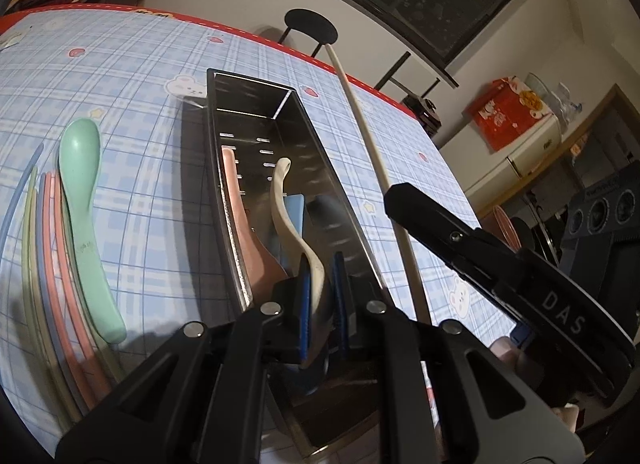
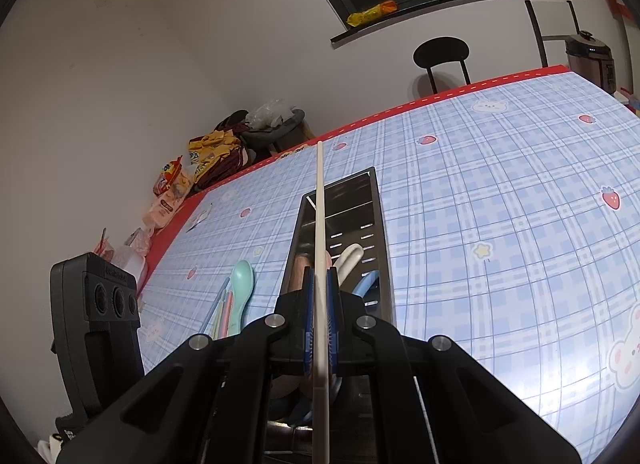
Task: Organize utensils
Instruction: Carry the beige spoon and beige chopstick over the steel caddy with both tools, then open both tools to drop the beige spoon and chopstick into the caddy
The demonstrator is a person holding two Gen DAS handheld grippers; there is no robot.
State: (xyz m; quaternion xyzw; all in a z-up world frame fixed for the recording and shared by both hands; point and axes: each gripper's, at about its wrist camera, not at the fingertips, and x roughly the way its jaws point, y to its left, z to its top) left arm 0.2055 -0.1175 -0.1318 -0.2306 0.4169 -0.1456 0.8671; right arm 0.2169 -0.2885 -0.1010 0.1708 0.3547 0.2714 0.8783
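While left gripper [image 1: 320, 304] clamps cream spoon [image 1: 286, 220] inside steel tray [image 1: 352, 200], right gripper [image 2: 320, 324] pinches cream chopstick [image 2: 319, 224], parallel to tray's length, just above it.

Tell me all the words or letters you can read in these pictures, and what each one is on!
"DAS": white letters on the black right claw body.
Red box on the cabinet: has print, too blurred to read.
Snack bags by the wall: print too blurred to read.
Green spoon handle: tiny mark, too small to read.
Left claw body: raised lettering, too dim to read.
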